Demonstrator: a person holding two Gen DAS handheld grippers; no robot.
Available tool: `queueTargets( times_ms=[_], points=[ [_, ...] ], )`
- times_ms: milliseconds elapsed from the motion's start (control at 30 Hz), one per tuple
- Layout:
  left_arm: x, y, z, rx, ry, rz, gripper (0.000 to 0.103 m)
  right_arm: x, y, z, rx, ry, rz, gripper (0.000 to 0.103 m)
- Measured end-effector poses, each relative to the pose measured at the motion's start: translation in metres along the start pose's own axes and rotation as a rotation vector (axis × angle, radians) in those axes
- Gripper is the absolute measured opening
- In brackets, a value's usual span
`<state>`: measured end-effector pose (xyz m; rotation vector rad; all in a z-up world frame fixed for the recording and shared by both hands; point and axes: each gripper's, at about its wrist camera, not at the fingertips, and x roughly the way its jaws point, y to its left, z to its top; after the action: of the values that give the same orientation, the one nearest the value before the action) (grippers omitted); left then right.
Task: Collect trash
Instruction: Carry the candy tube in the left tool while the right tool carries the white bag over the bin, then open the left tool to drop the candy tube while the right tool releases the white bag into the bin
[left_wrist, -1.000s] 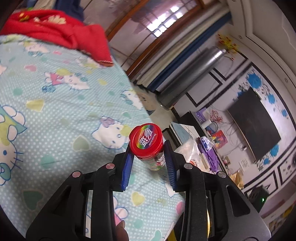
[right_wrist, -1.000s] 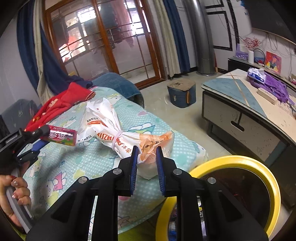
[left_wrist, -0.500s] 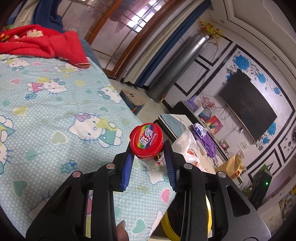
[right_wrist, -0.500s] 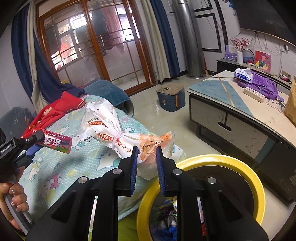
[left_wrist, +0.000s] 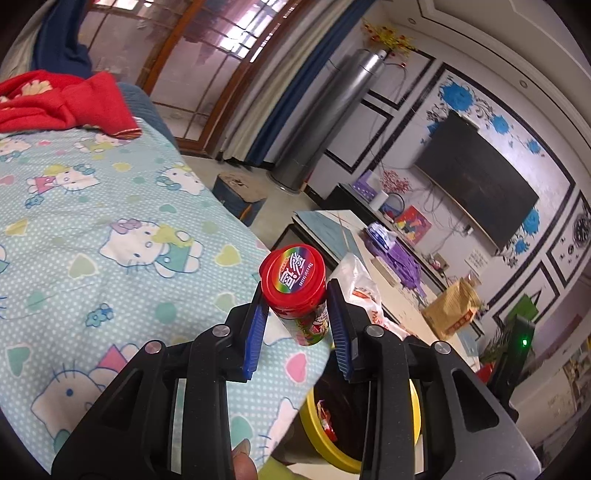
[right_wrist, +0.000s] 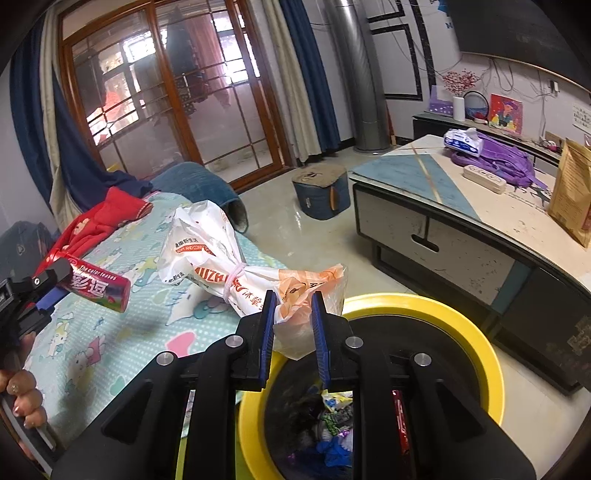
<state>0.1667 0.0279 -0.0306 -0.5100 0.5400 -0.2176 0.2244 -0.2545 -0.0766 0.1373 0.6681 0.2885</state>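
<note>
Left hand-held gripper (left_wrist: 296, 317): clamped on red-capped cylindrical candy tube (left_wrist: 299, 295). Right hand-held gripper (right_wrist: 292, 325): nearly together, pinching knotted white-and-orange plastic bag (right_wrist: 229, 266) above yellow-rimmed round trash bin (right_wrist: 476, 328).

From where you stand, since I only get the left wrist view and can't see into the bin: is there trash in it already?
Observer: Yes, the yellow-rimmed bin holds wrappers.
Operator: What is the right gripper carrying?
Observer: The right gripper is shut on a tied white and orange plastic bag.
Operator: Where is that bag?
Observer: Its pinched end hangs over the bin's near rim; the rest reaches back over the bed.
</note>
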Motion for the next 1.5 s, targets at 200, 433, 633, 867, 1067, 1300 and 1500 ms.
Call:
queueTargets(
  times_ms=[200, 433, 633, 867, 1067, 1300, 1500],
  points=[
    [0.006, -0.016, -0.01, 0.056, 0.023, -0.03, 0.025, -0.008, -0.018, -0.002, 0.023, -0.01, -0.036, 0.019],
    [0.015, -0.034, -0.024, 0.115, 0.06, -0.05, 0.025, -0.015, -0.041, -0.007, 0.061, -0.018, -0.075, 0.019],
    [0.023, -0.048, -0.038, 0.171, 0.095, -0.064, 0.025, -0.021, -0.059, -0.01, 0.09, -0.017, -0.101, 0.019],
    [0.034, -0.063, -0.051, 0.227, 0.128, -0.079, 0.025, -0.024, -0.077, -0.017, 0.117, 0.0, -0.134, 0.019],
    [0.044, -0.074, -0.063, 0.274, 0.162, -0.089, 0.025, -0.025, -0.088, -0.027, 0.136, 0.02, -0.152, 0.019],
    [0.055, -0.084, -0.077, 0.321, 0.201, -0.097, 0.025, -0.016, -0.101, -0.041, 0.167, 0.07, -0.173, 0.019],
    [0.065, -0.087, -0.086, 0.354, 0.239, -0.099, 0.025, -0.007, -0.11, -0.05, 0.195, 0.111, -0.184, 0.019]
  ],
)
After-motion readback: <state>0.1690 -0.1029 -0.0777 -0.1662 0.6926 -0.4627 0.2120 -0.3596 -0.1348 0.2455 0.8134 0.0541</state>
